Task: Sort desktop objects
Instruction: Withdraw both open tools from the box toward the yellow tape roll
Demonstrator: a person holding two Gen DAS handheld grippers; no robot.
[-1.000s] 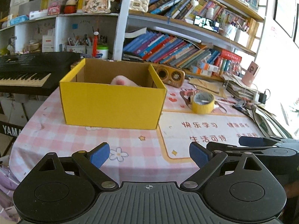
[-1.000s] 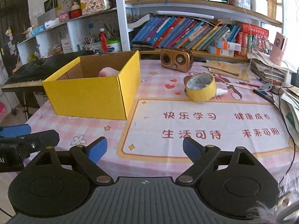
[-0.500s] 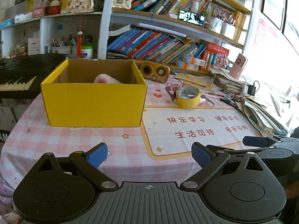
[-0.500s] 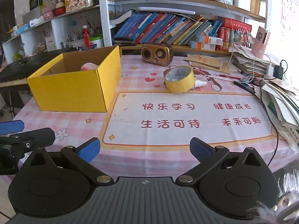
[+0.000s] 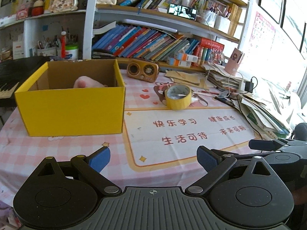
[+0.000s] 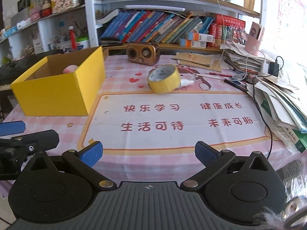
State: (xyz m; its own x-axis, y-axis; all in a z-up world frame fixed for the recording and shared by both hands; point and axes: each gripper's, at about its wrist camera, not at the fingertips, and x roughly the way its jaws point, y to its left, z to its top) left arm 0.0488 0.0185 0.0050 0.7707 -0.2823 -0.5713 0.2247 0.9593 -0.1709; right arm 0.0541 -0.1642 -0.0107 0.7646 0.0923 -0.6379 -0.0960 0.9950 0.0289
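Note:
A yellow cardboard box (image 5: 71, 109) stands open on the left of the table, with a pink soft toy (image 5: 86, 82) inside; it also shows in the right wrist view (image 6: 55, 94). A yellow tape roll (image 5: 178, 96) lies on its side mid-table, also in the right wrist view (image 6: 165, 80), with a small white tube (image 6: 189, 82) beside it. My left gripper (image 5: 153, 158) is open and empty over the near table edge. My right gripper (image 6: 148, 152) is open and empty, level with it on the right.
A brown retro radio (image 5: 143, 70) stands behind the tape. Stacked papers and books (image 6: 278, 99), cables and a charger (image 6: 273, 69) crowd the right side. Pens (image 6: 234, 82) lie near the tape. Bookshelves rise behind; a keyboard (image 5: 7, 76) sits left.
Both grippers have swung to the right and drawn back a little: the box and tape have shifted left in both views. Both stay open and empty.

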